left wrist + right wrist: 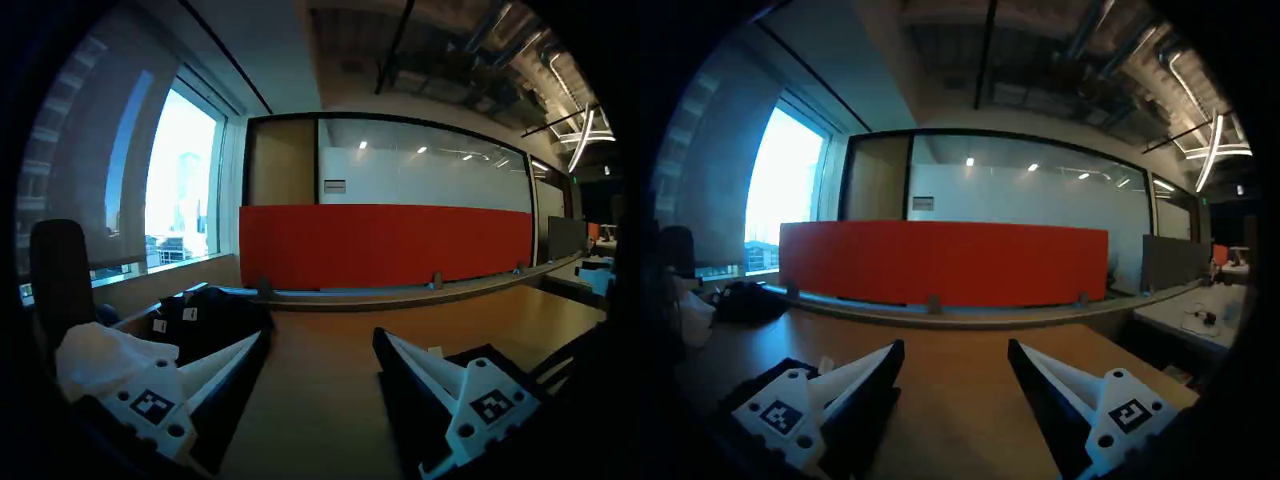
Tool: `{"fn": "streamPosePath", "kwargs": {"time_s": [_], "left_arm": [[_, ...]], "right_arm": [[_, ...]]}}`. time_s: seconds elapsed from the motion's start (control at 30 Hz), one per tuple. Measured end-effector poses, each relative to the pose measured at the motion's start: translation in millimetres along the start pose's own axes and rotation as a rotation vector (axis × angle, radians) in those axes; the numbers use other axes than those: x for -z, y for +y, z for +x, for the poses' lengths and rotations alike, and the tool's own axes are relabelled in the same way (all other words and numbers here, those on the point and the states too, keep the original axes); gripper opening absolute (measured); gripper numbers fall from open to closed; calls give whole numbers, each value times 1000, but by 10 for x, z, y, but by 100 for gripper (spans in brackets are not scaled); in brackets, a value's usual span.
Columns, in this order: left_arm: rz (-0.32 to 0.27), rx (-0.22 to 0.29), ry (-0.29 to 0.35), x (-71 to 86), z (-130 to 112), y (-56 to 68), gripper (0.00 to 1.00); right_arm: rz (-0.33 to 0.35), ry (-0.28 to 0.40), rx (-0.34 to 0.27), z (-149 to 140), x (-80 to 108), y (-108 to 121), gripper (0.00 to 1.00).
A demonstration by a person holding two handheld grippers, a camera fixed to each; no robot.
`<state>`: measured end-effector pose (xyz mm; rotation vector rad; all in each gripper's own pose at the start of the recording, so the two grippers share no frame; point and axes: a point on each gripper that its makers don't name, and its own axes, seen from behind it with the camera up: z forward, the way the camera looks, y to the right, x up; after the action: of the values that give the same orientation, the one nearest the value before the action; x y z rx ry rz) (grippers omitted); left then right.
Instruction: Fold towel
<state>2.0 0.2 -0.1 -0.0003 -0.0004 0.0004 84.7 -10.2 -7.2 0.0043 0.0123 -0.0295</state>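
A dark cloth with a small white tag (480,358) lies low on the wooden table, beside the right finger in the left gripper view. The same dark cloth (772,378) sits under the left finger in the right gripper view. My left gripper (318,334) is open over bare table, holding nothing. My right gripper (954,345) is also open, with only tabletop between its fingers. Most of the cloth is hidden behind the fingers.
A black bag (212,314) and a crumpled white bundle (104,356) rest at the table's left end by a dark chair (58,280); that bag (748,304) is far left in the right gripper view. A red divider (384,244) runs along the table's far edge. Another desk (1200,316) stands to the right.
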Motion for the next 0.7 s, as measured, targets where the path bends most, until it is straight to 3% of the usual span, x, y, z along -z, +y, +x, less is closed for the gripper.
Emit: {"fn": "streamPosePath", "kwargs": {"time_s": [0.23, 0.47, 0.7], "left_arm": [[1, -2, -13, 23, 345, 11, 94], [14, 25, -30, 8, 570, -13, 95], [17, 8, -33, -21, 769, -37, 95]], "right_arm": [[-10, -5, 14, 445, 50, -18, 100], [11, -37, -20, 684, 46, -82, 100], [33, -42, -3, 868, 10, -124, 100]]}}
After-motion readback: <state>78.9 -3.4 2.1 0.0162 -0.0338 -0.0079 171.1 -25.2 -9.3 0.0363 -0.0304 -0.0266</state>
